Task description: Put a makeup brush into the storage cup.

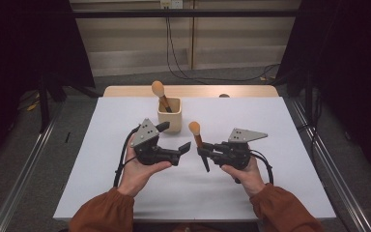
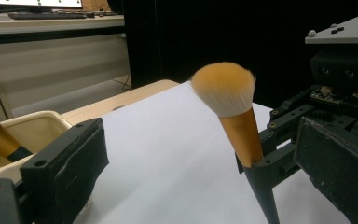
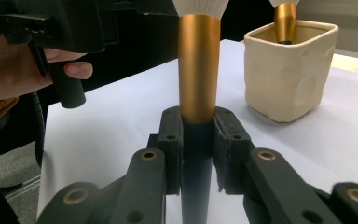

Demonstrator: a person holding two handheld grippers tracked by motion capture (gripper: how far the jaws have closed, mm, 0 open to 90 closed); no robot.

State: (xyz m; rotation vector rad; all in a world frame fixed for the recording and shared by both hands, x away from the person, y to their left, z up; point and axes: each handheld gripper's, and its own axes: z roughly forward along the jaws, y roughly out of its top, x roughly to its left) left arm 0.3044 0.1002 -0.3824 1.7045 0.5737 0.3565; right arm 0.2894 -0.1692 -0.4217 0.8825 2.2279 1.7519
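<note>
The right claw pinches the makeup brush upright; the left claw stands spread. The brush should stay vertical while carried far-left over the cup.

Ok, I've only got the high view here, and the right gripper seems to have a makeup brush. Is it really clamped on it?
Observer: Yes. In the right gripper view the right gripper has both pads pressed on the brush, just below its gold collar, on the dark handle.
Operator: And the left gripper, is it holding anything?
Observer: No. The left gripper is open; in its own view bare white table lies between the jaws, and the held brush stands beyond them.
Operator: How does the cup look from the side?
Observer: The cream cup has a dimpled wall, and a second brush stands in it.
</note>
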